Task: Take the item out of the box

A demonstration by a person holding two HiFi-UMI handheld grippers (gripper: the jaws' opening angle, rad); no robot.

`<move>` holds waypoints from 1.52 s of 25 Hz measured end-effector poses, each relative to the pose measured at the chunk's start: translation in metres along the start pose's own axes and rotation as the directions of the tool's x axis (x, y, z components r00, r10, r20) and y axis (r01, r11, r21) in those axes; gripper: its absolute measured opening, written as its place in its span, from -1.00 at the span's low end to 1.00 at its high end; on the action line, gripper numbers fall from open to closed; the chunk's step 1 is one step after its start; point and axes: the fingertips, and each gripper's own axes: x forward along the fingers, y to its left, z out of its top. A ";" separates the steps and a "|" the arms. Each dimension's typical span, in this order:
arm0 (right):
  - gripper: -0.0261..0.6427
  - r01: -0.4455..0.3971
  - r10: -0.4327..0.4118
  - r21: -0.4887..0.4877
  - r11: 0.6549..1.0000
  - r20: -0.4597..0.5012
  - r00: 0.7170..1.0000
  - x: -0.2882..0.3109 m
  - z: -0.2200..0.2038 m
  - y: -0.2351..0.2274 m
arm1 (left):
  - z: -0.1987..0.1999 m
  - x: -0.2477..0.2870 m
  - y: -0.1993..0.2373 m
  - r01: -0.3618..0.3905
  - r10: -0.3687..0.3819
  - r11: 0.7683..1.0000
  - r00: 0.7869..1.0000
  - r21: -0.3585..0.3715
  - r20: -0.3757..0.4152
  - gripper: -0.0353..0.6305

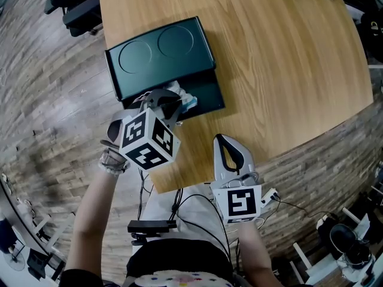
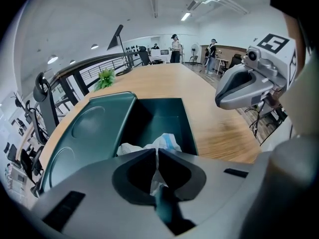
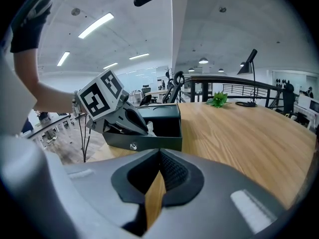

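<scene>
Head view: box [image 1: 160,57] lies open at the bench's [image 1: 287,70] 10 o'clock edge. Left tongs [image 1: 172,102] reach into its tray, pinching the white wad [image 1: 185,95] there. At 5 o'clock from it, right tongs [image 1: 221,141] are pressed together, empty.

Box [image 1: 161,55] is showing up dark teal-green, and the crumpled item [image 2: 164,142] at the tips of the left tongs [image 2: 155,153] is looking white with a light blue stripe. Right tongs [image 3: 159,152] are looking grey with black pads, marker cube [image 1: 148,139] is sporting black-and-white squares, and the desk [image 1: 287,70] under them is showing pale wood grain.
</scene>
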 end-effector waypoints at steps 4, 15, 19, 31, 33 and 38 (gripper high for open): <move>-0.89 0.007 -0.007 0.005 1.000 0.007 1.000 -0.003 0.001 0.001 | 0.002 -0.005 -0.002 -0.014 0.014 1.000 1.000 0.023 0.020 -0.85; -0.89 0.018 -0.018 -0.025 1.000 0.017 1.000 -0.019 0.010 0.009 | 0.029 -0.047 0.002 -0.091 0.095 0.995 0.980 -0.031 0.177 -0.86; -0.89 0.028 -0.026 -0.044 0.999 0.050 0.998 -0.030 0.024 0.012 | 0.041 -0.074 0.003 -0.124 0.140 0.989 0.959 -0.079 0.245 -0.86; -0.89 0.060 -0.048 -0.068 0.996 0.166 0.985 -0.067 0.074 0.047 | 0.045 -0.181 -0.002 -0.209 0.298 0.947 0.852 -0.243 0.431 -0.86; -0.89 0.063 -0.047 -0.090 0.994 0.172 0.984 -0.074 0.083 0.055 | 0.042 -0.203 -0.002 -0.226 0.328 0.937 0.831 -0.265 0.449 -0.86; -0.89 0.077 -0.051 -0.106 0.991 0.226 0.973 -0.091 0.111 0.075 | 0.033 -0.257 -0.004 -0.254 0.386 0.915 0.775 -0.313 0.501 -0.86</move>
